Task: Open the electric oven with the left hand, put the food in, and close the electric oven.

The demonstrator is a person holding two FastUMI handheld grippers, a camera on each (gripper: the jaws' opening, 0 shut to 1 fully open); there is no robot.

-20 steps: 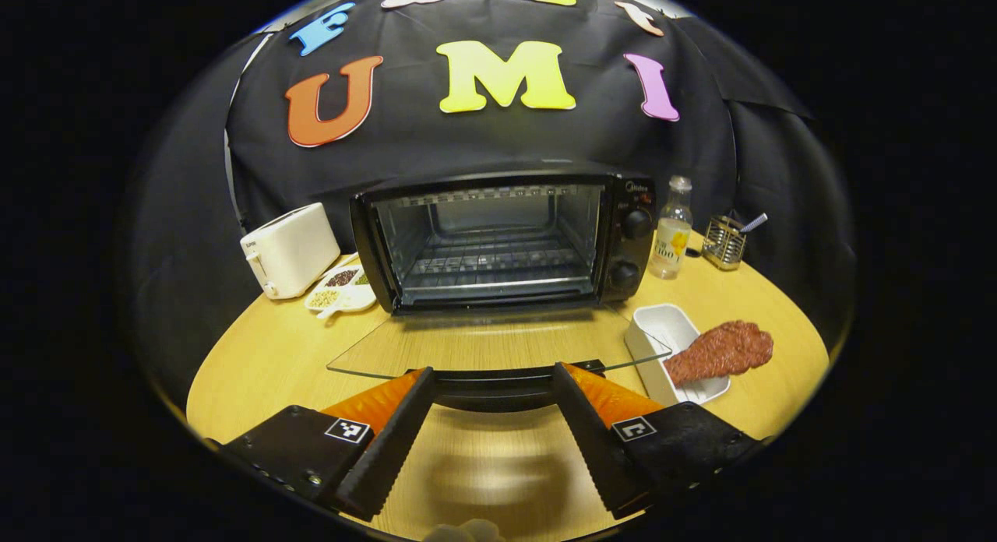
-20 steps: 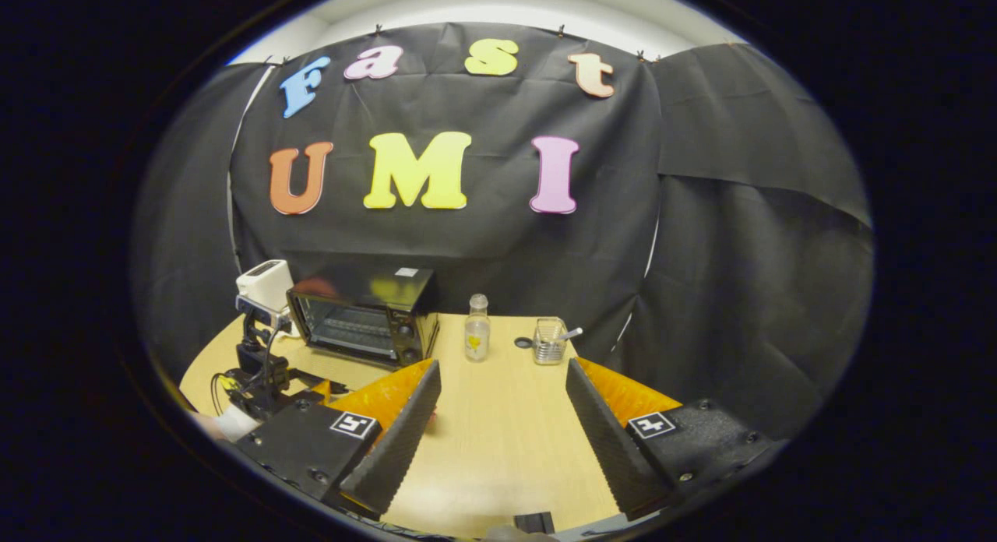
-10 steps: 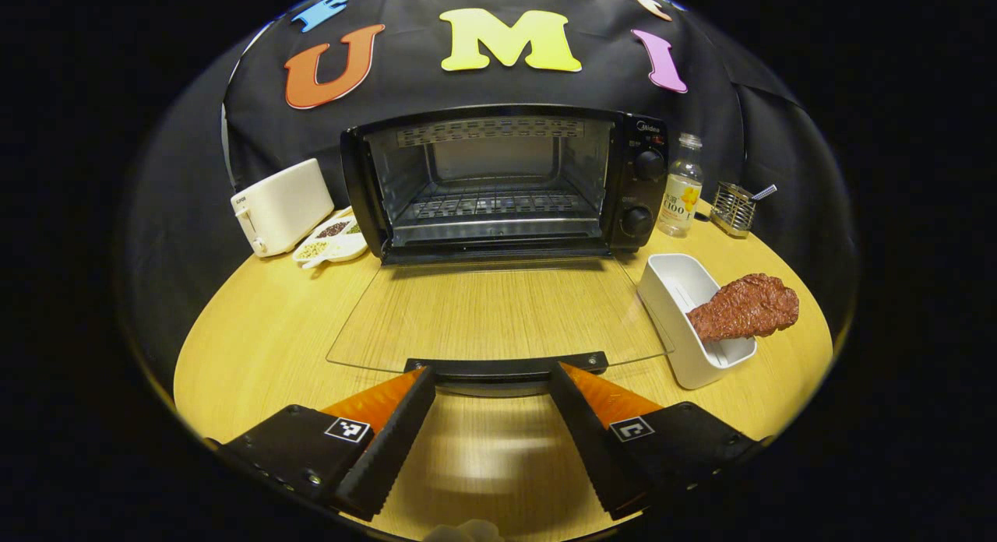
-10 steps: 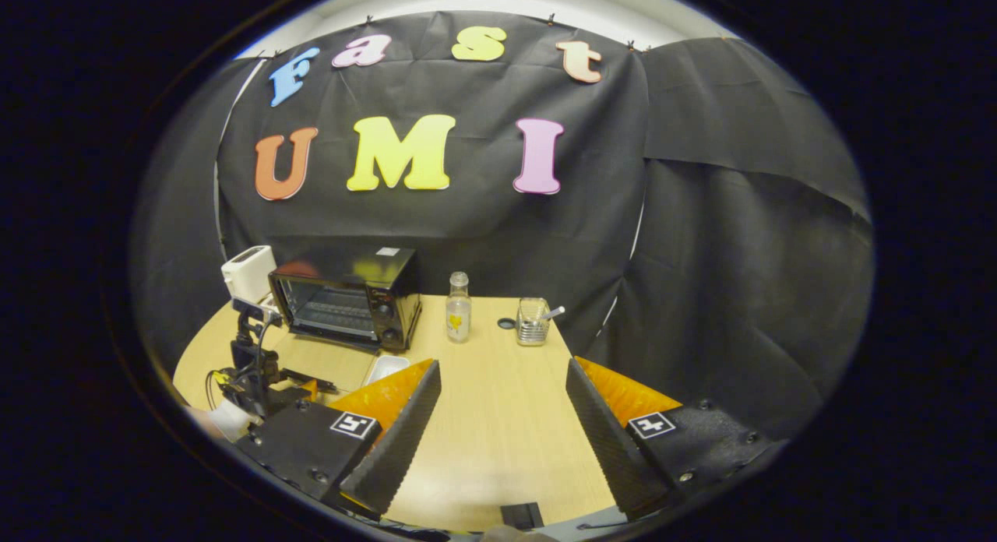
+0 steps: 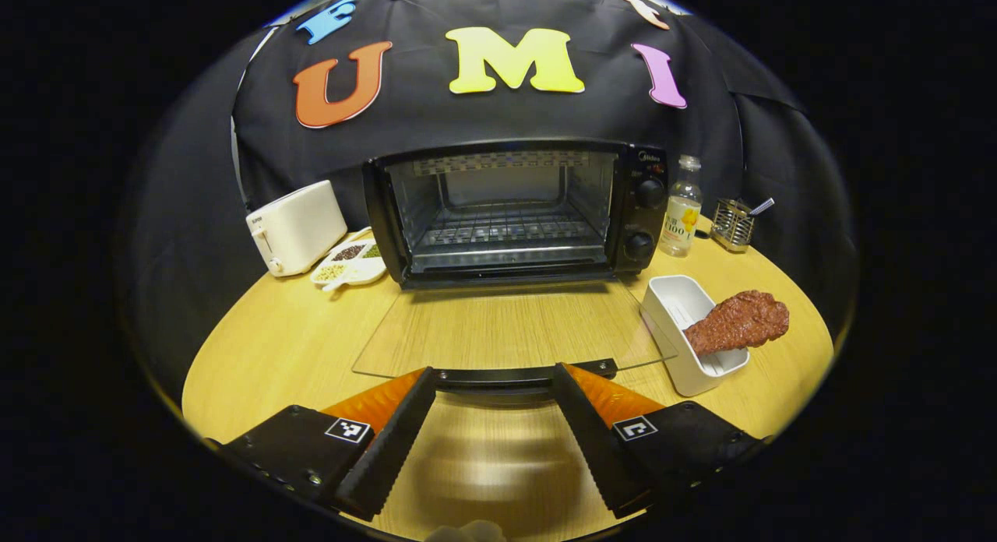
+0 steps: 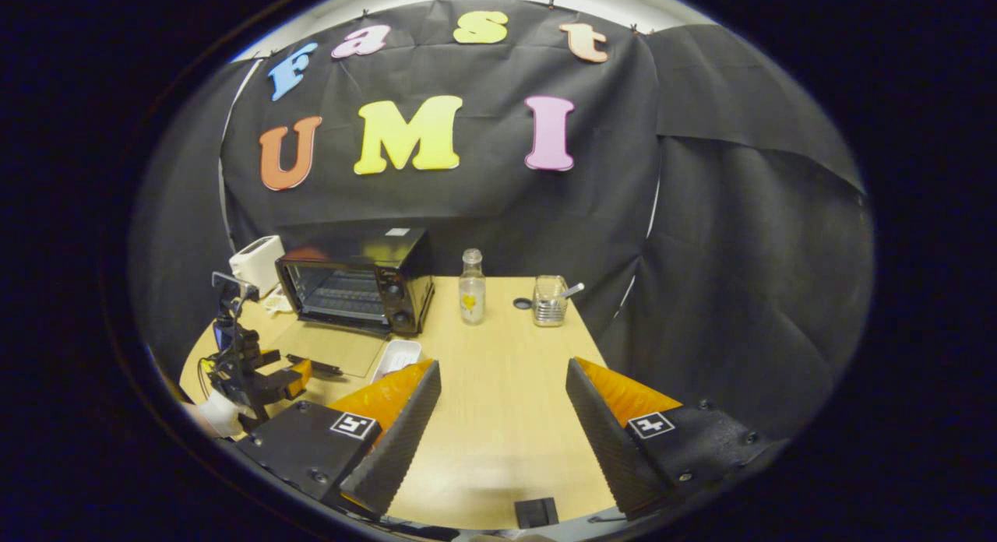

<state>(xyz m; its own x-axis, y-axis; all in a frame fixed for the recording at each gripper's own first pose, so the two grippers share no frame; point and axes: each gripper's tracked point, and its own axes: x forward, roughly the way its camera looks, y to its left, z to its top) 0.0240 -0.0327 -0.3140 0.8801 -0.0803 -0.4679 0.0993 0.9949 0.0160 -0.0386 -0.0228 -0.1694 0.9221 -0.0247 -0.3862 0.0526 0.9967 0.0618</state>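
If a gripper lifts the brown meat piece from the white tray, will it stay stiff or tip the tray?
The meat piece juts past the white tray rim without sagging, so it is probably stiff. Its bumpy surface should grip well. The narrow tray looks light and might shift.

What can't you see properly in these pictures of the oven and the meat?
- Left gripper view: the oven door handle runs behind the left gripper, so whether it touches is unclear.
- Left gripper view: the lower part of the meat sits inside the white dish, hidden by its wall.
- Right gripper view: the right gripper blocks most of that dish.
- Right gripper view: the oven knobs are too small to read.
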